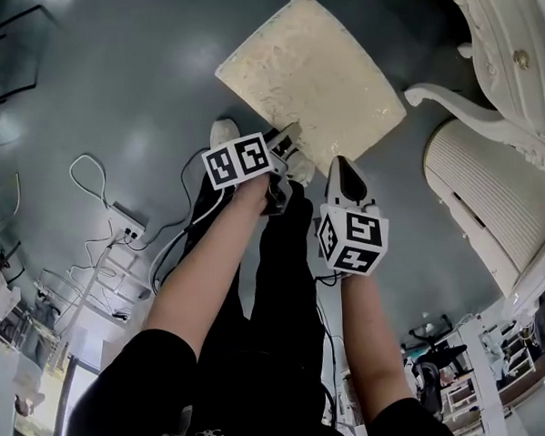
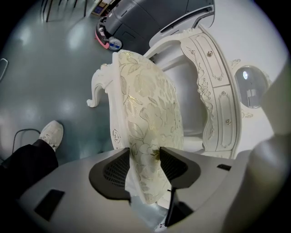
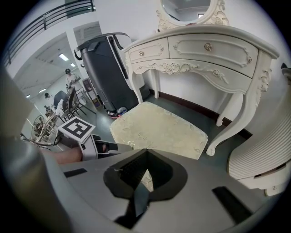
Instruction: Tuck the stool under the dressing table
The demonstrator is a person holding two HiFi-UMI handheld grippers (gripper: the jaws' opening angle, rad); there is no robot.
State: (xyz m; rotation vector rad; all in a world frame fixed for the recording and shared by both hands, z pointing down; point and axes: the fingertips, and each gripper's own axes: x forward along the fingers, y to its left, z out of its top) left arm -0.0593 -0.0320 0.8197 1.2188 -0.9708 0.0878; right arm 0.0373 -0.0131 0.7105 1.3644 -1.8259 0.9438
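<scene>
The stool [image 1: 310, 74] has a cream floral cushion and white carved legs and stands on the grey floor in front of the white dressing table [image 1: 510, 54]. My left gripper [image 1: 288, 134] is at the seat's near left edge. In the left gripper view its jaws [image 2: 144, 152] stand wide, with the cushion's edge [image 2: 145, 104] filling the gap between them. My right gripper [image 1: 343, 168] hovers at the seat's near edge. Its tips [image 3: 145, 154] meet, with the seat [image 3: 159, 127] just beyond them and nothing seen between them. The table [image 3: 204, 50] has an open knee space behind the stool.
A white ribbed chair [image 1: 490, 192] stands at the right, next to the table's leg. A power strip with cables [image 1: 127, 229] lies on the floor at the left. The person's white shoe [image 1: 222, 133] is beside the stool. A dark machine [image 3: 104, 68] stands left of the table.
</scene>
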